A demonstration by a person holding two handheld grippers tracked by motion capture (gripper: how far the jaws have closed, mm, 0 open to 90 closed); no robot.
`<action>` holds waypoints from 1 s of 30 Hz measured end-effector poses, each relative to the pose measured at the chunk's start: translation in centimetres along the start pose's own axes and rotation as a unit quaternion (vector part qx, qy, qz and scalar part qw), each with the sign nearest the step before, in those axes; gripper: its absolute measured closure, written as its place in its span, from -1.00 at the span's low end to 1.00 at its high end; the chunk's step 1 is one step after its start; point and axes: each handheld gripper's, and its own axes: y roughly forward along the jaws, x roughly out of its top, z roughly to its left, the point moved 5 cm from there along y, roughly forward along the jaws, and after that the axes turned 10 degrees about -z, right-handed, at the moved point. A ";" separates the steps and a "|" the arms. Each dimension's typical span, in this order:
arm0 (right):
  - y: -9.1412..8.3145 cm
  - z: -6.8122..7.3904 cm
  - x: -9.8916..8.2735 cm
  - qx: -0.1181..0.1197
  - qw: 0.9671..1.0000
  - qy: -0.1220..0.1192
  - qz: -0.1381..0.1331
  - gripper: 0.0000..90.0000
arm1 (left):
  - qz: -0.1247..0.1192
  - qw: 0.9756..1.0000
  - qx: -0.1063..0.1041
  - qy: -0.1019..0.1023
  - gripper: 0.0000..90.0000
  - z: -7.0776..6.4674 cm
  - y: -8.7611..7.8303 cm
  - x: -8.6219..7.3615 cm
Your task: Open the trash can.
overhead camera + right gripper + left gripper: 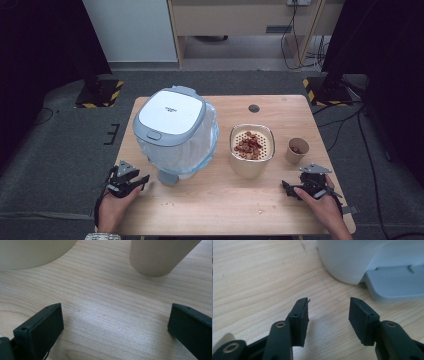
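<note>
- Grippers low at the near table [210, 210] edge: left gripper [142, 178] with jaws partly apart, gripping nothing; right gripper [286, 186] spread wide, also bare
- Bin [175, 132] just ahead of the left gripper, lid [170, 115] shut, grey foot [394, 286] close past the jaw tips and apart from them
- Bowl [251, 150] with brown pellets [248, 144] on its perforated top mid-table; cup [296, 150] with a few pellets inside just beside it to the right, near the right gripper
- Risk at the cup: light and narrow, likely to tip or skate away if struck by one wide jaw before the other arrives; pellets then out across the table
- Risk at the cup wall: probably thin, so a hard squeeze could buckle it and flick the contents out
- Risk at the bowl: close beside the cup, so a careless swing of the right gripper could knock it and shake pellets off the top
- Risk at the bin: clear liner [207, 145] bulging under the lid, easy to snag with a jaw tip; a push at the foot could shove the whole bin toward the bowl
- Crumbs [260, 211] on the near table, apt to be swept off by a dragged wrist or cable
- Catch at the lid front [154, 135] small, so partly parted jaws could slip off it
</note>
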 end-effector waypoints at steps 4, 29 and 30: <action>0.0 0.0 0.0 0.001 1.000 0.000 0.000 -0.99 | -0.013 1.000 -0.002 0.005 0.33 -0.5 -0.3 0.7; 0.0 0.0 0.0 0.002 1.000 -0.002 0.000 -0.99 | -0.041 0.996 -0.078 0.015 1.00 -5.1 0.8 3.0; 0.0 0.0 0.0 0.002 1.000 -0.002 0.000 -0.99 | -0.039 0.996 -0.078 0.021 1.00 -5.2 0.9 2.9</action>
